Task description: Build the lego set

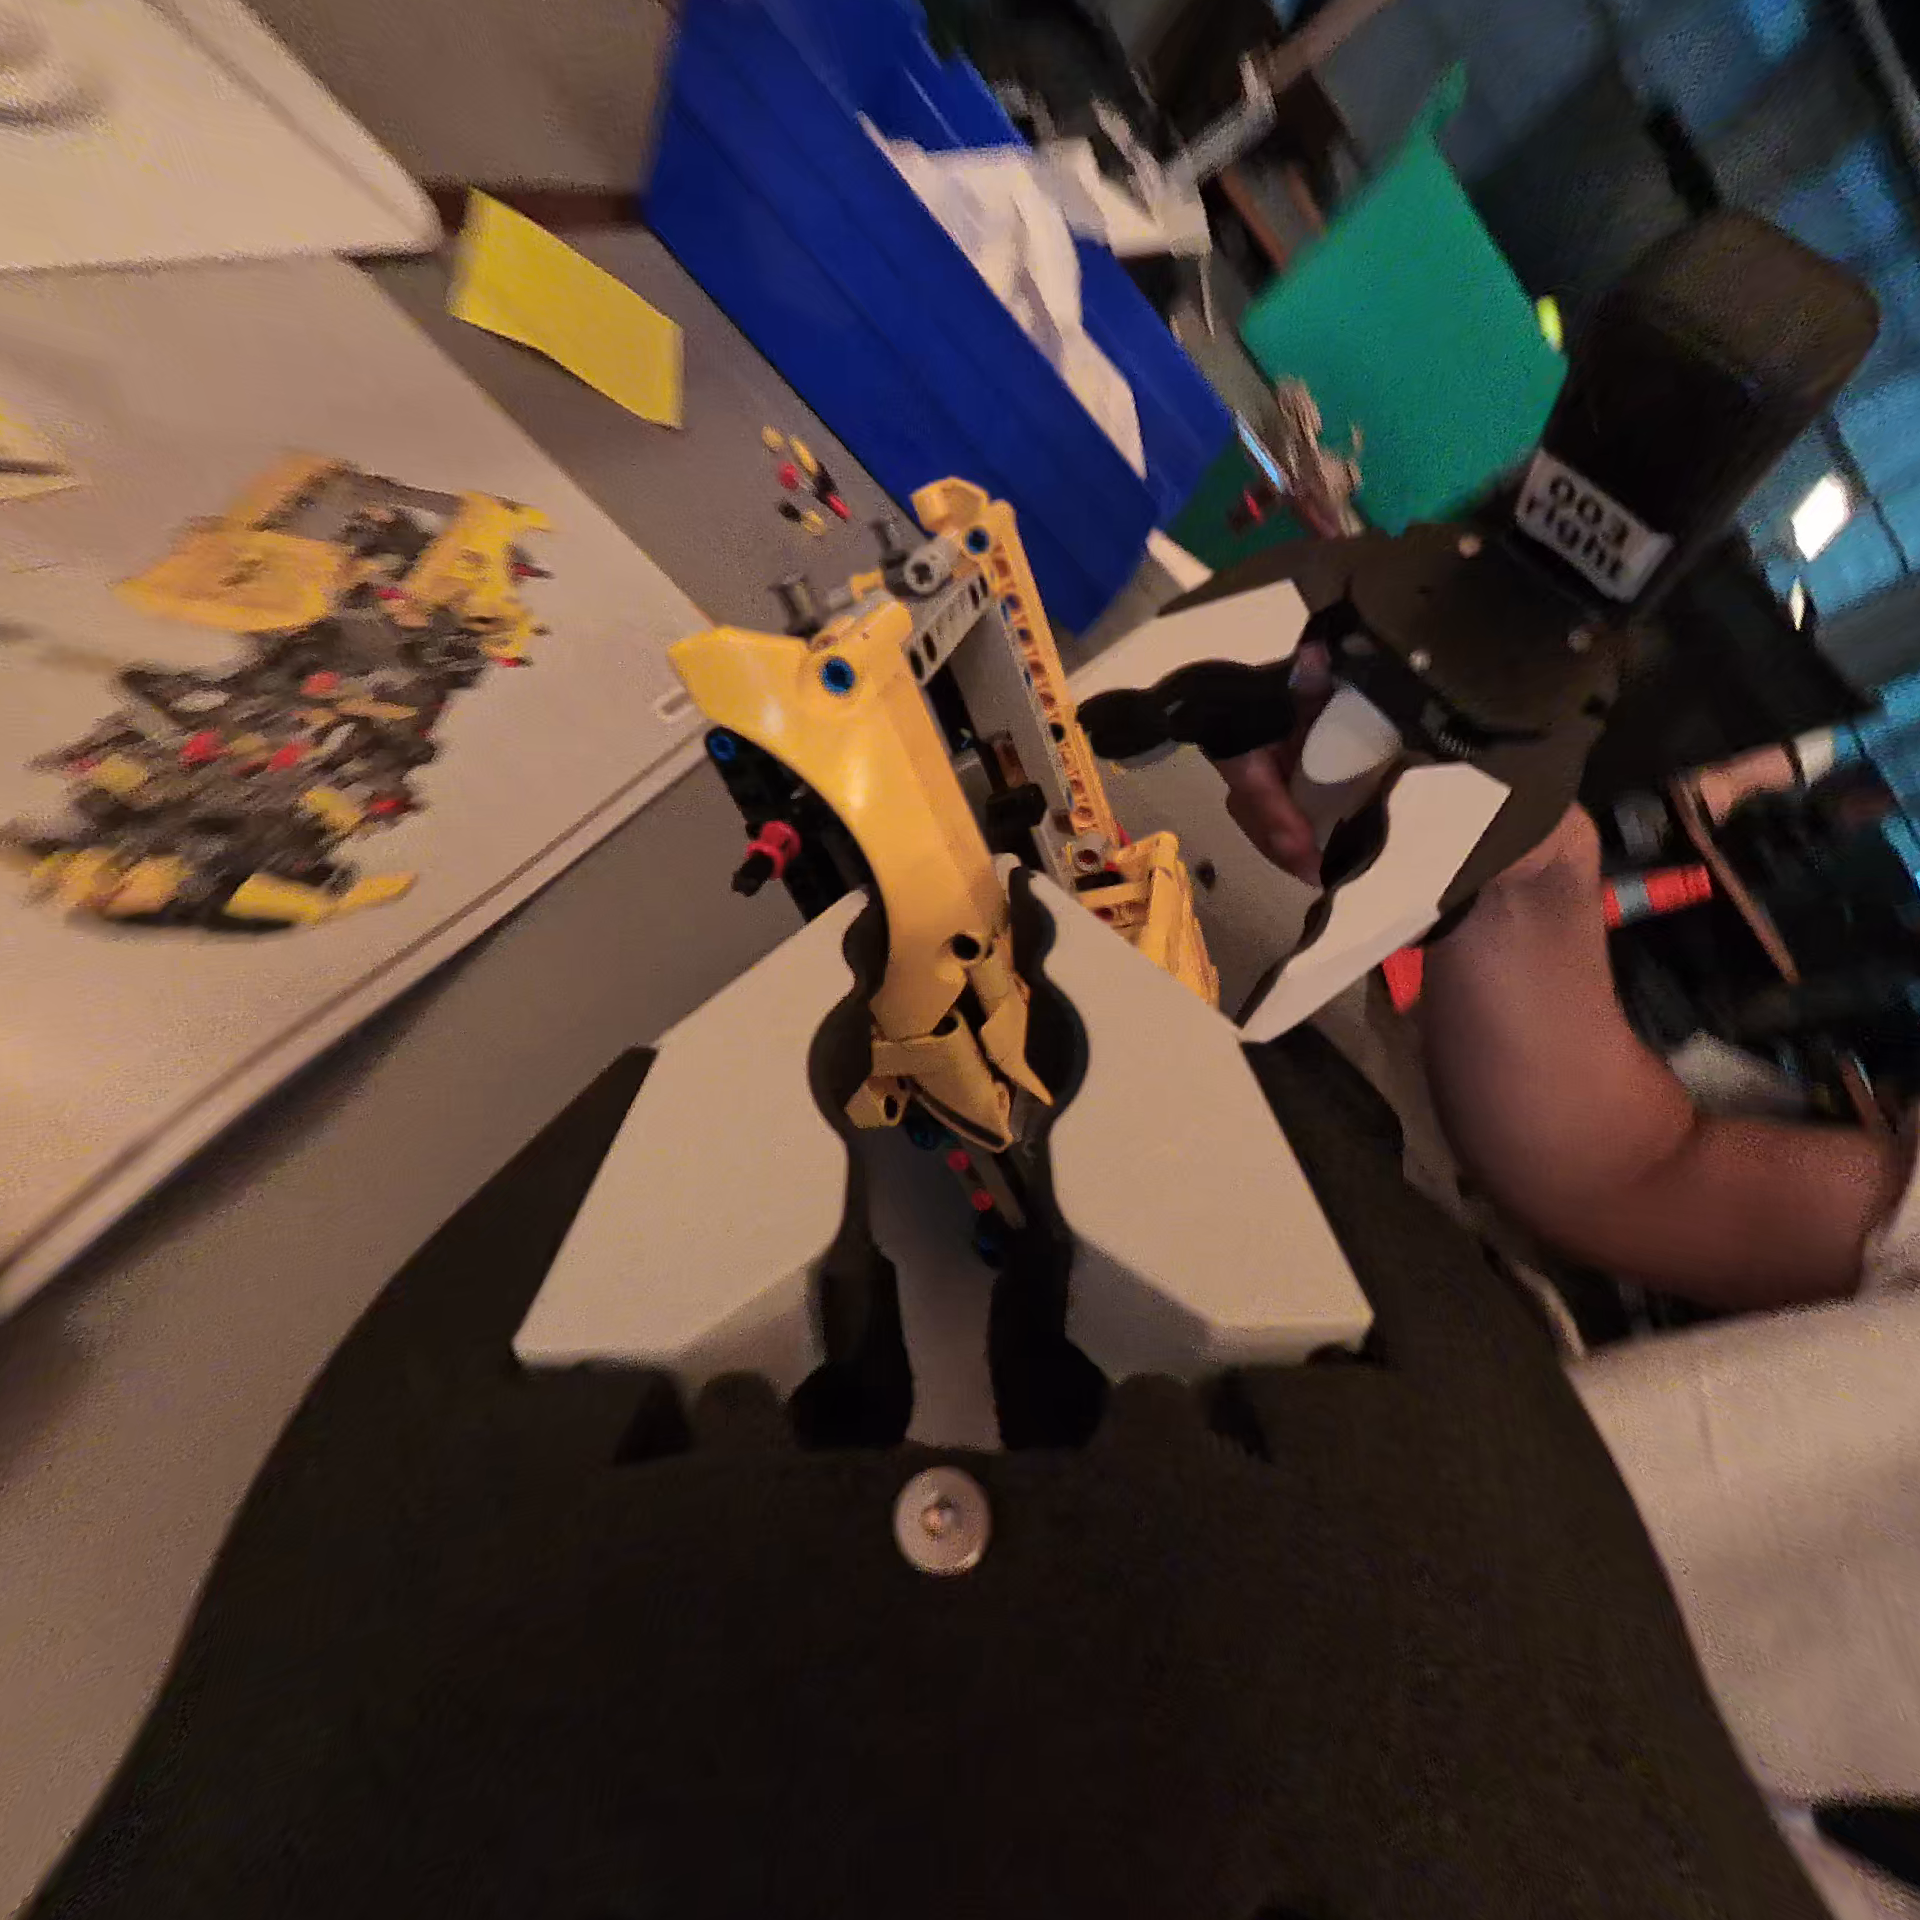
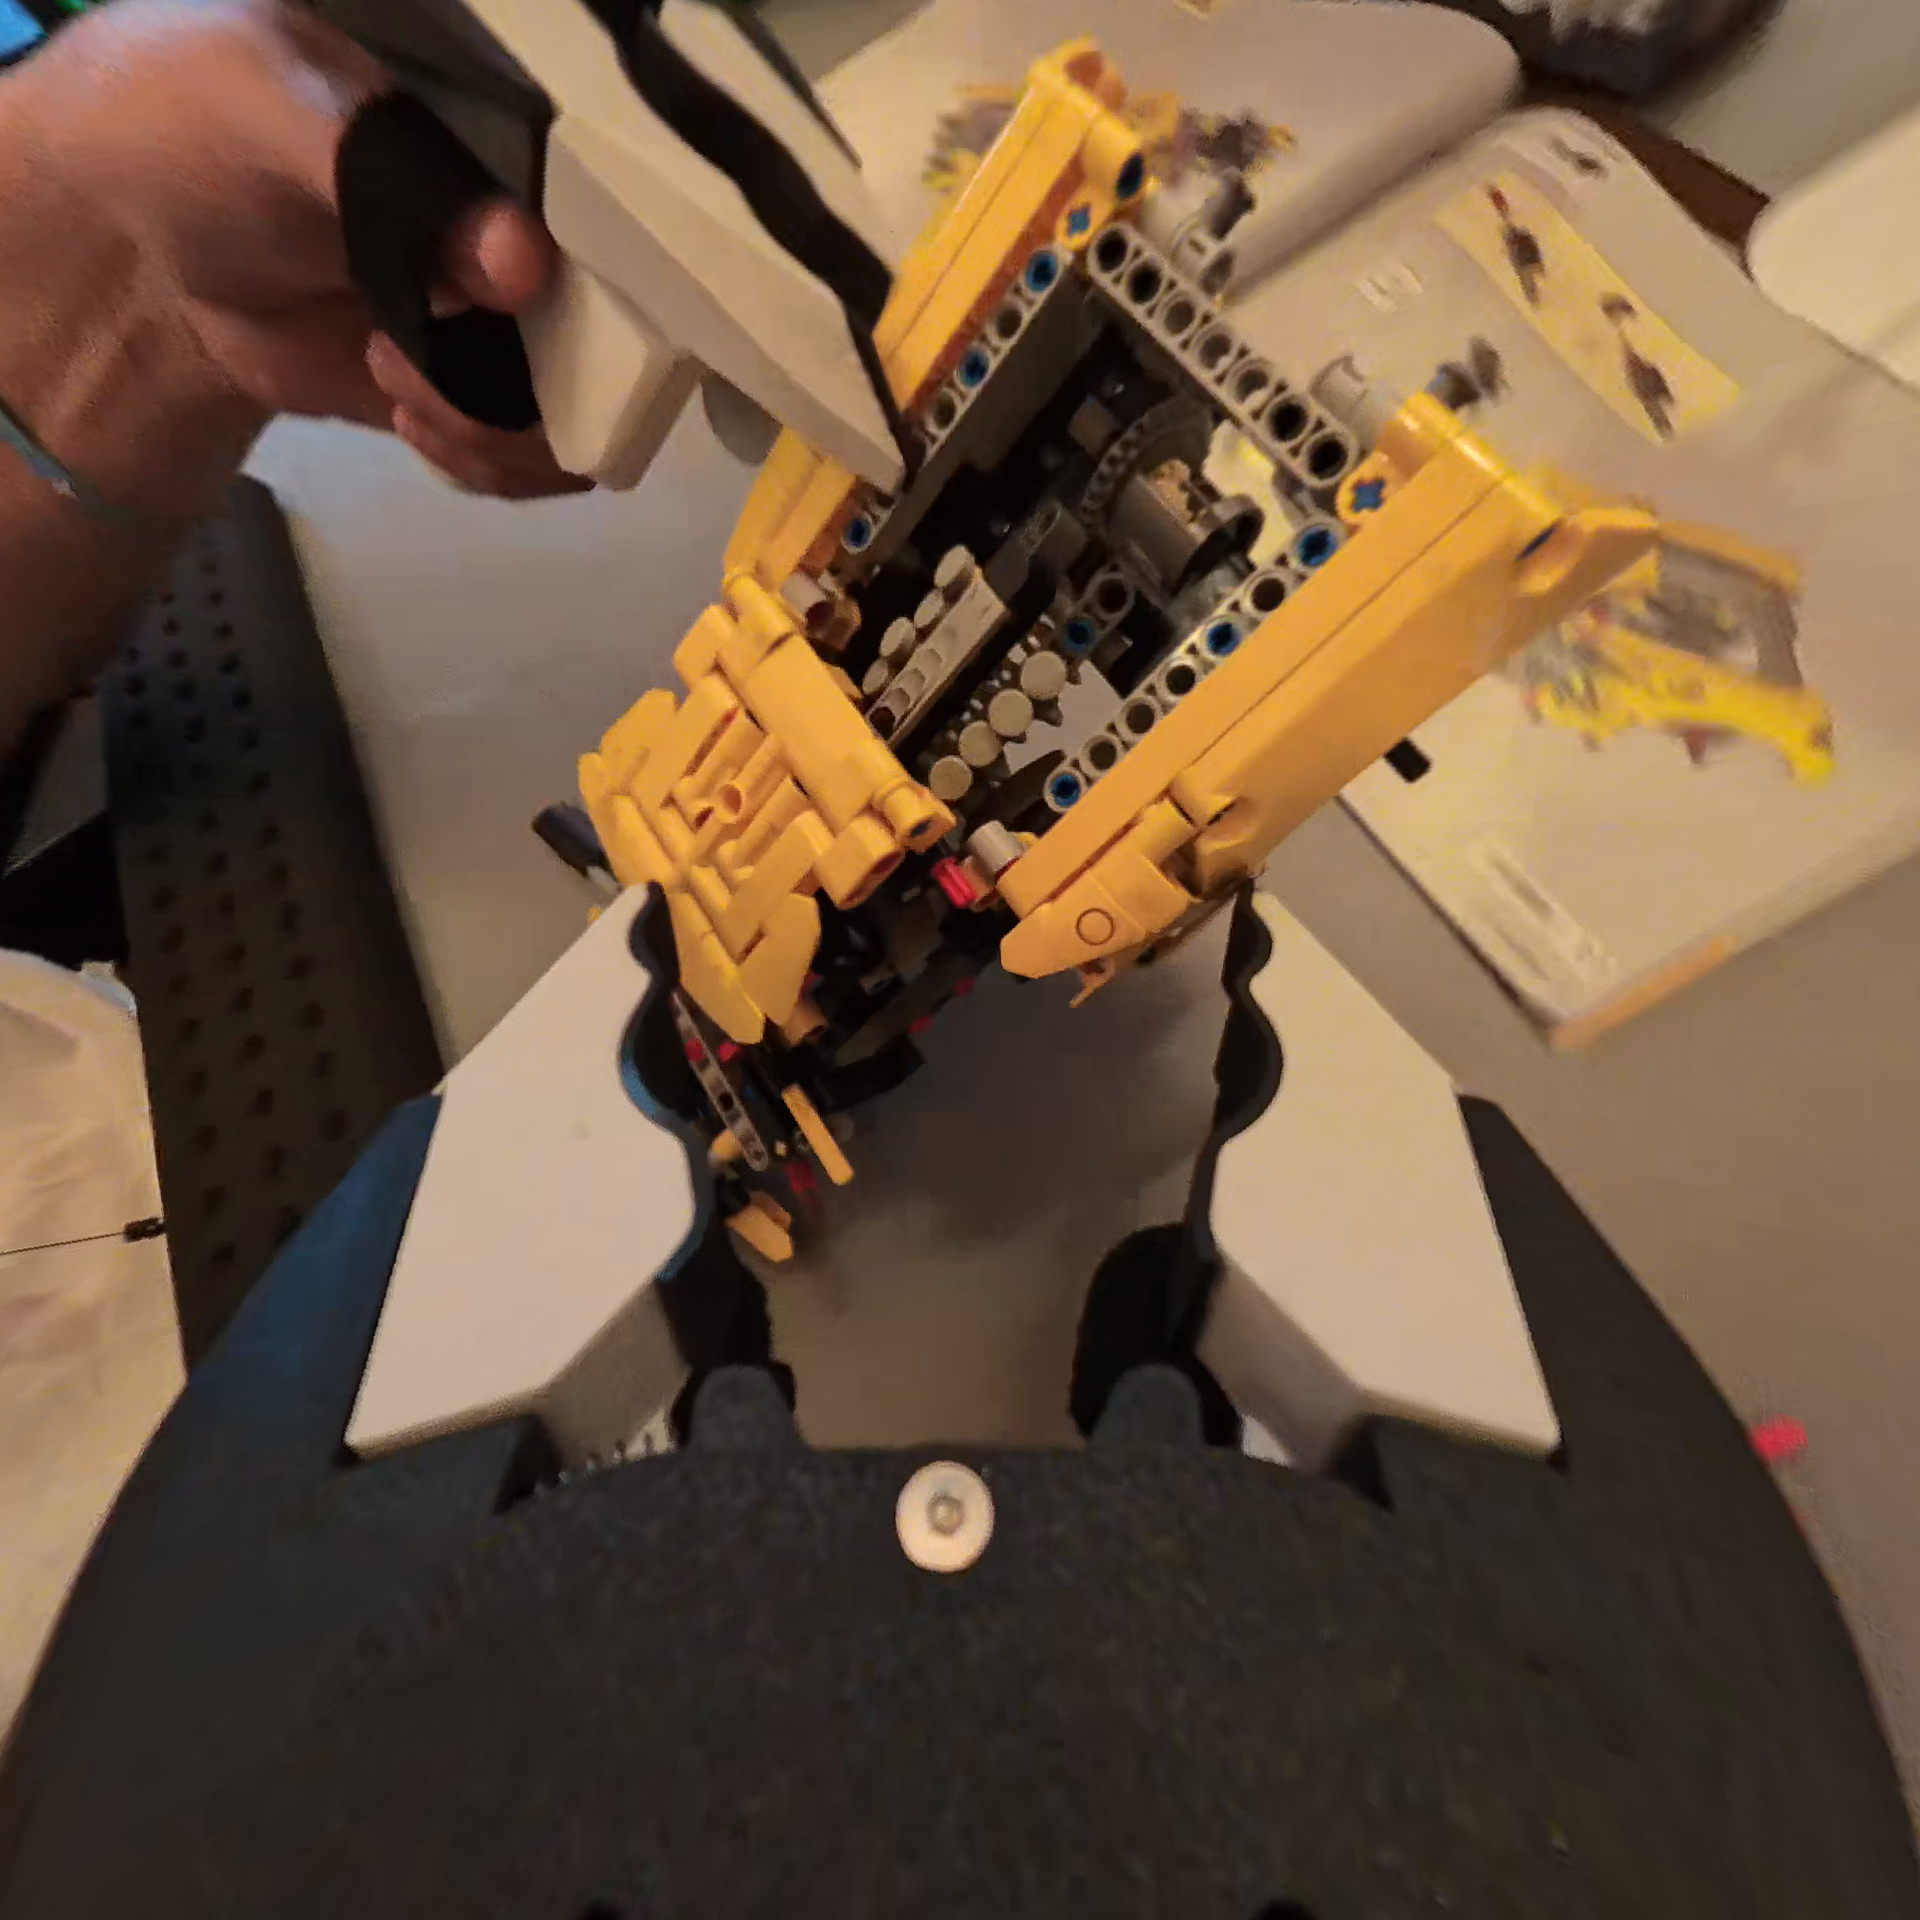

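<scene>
A half-built yellow, grey and black lego vehicle model (image 1: 883, 769) is held up above the grey table. My left gripper (image 1: 951, 935) is shut on its yellow side panel. In the right wrist view the model (image 2: 1039, 623) shows its open inside with grey beams and gears, and the left gripper (image 2: 883, 416) clamps its upper left side. My right gripper (image 2: 935, 914) is open, its jaws wide on either side of the model's near end. I cannot tell whether they touch it. The right gripper also shows in the left wrist view (image 1: 1174, 873).
An open instruction booklet (image 1: 260, 675) lies on the table to the left, also in the right wrist view (image 2: 1558, 831). Small loose pieces (image 1: 800, 483), a yellow sheet (image 1: 561, 312) and a blue bin (image 1: 883, 260) lie beyond. A black perforated chair (image 2: 239, 831) stands on the left. The left gripper's tips are roughly 7 cm from the right gripper's.
</scene>
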`<state>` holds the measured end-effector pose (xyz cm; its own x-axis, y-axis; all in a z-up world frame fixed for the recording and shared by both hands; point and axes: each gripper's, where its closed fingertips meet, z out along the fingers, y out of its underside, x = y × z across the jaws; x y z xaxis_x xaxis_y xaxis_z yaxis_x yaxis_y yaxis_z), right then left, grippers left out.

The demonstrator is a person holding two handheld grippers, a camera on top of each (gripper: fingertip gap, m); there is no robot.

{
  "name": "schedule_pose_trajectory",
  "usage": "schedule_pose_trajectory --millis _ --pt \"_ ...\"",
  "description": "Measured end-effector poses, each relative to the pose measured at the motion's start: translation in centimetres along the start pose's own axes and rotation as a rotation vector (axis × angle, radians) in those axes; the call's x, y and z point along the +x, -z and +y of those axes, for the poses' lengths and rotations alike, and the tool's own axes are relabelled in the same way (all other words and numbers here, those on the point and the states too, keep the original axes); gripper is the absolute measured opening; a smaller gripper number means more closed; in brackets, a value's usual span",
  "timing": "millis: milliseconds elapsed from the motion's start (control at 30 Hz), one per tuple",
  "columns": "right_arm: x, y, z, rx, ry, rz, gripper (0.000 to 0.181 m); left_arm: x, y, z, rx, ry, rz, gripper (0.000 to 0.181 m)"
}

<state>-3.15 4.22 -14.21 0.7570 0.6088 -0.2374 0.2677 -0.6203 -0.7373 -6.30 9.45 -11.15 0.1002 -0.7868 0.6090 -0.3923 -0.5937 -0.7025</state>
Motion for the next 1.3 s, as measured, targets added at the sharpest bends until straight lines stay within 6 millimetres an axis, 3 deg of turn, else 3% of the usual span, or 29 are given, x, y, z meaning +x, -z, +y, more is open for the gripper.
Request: schedule_pose_trajectory --millis 167,433,633,800,967,1067,1133,1200,1300 --pt "1.1 1.7 4.1 -0.019 -0.140 0.036 0.104 0.0 -5.1 0.4 -0.251 -0.083 0.203 0.022" --pt "1.2 2.1 8.0 -0.077 -0.321 0.043 0.096 -0.6 -9.3 2.2 -0.554 -0.091 0.396 0.023" --pt "0.8 1.0 8.5 -0.054 -0.386 -0.011 0.097 -2.1 -9.6 3.5 -0.682 -0.107 0.432 0.026" --pt "-0.9 -0.3 7.9 -0.106 -0.369 -0.009 0.102 -3.9 -9.1 4.5 -0.760 -0.130 0.422 0.032" --pt "-1.2 -0.9 7.5 -0.079 -0.395 -0.022 0.095 -4.2 -9.7 4.4 -0.747 -0.156 0.405 0.032" --pt "-1.5 -0.1 7.2 -0.041 -0.436 -0.060 0.093 -4.8 -8.9 3.5 -0.676 -0.176 0.347 0.036" --pt "-1.5 1.2 7.1 -0.013 -0.437 -0.036 0.092 -4.9 -7.0 1.7 -0.538 -0.214 0.287 0.036" --pt "-1.6 2.6 6.1 0.052 -0.434 -0.020 0.088 -4.7 -3.7 -0.4 -0.347 -0.268 0.191 0.036" --pt "-0.6 3.7 2.7 0.202 -0.384 0.043 0.081 -3.9 2.6 -2.6 -0.009 -0.292 0.048 0.036"
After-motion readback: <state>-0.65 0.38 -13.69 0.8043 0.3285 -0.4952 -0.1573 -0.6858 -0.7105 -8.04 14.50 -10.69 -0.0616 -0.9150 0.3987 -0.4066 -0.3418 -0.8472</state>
